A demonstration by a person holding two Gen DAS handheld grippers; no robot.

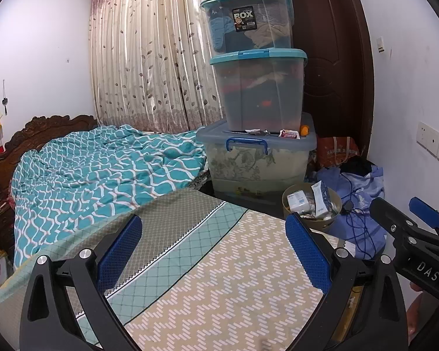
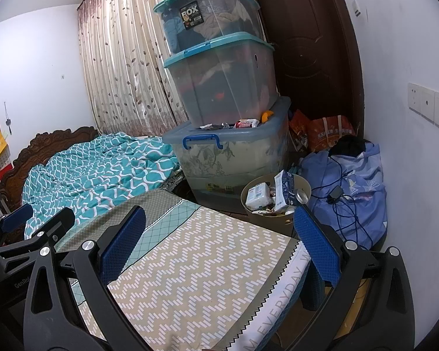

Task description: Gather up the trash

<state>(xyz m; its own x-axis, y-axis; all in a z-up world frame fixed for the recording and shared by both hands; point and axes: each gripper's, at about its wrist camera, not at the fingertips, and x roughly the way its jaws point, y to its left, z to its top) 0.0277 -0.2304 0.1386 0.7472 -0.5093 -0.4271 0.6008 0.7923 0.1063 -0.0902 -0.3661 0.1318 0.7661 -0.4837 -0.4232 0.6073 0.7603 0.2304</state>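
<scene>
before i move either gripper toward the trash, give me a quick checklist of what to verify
1. Left hand-held gripper open and empty: ok.
2. Right hand-held gripper open and empty: ok.
3. Trash bin in view beside the bed corner: ok.
4. Room left in bin: not ok, cartons and a can reach the rim.
5. Loose wrappers located on the bottom storage box lid: ok.
6. Path clear of the blue cable on the fabric bundle: cannot tell.

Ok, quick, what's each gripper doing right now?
Left gripper: open, holding nothing, above the bed sheet.
Right gripper: open, holding nothing.
</scene>
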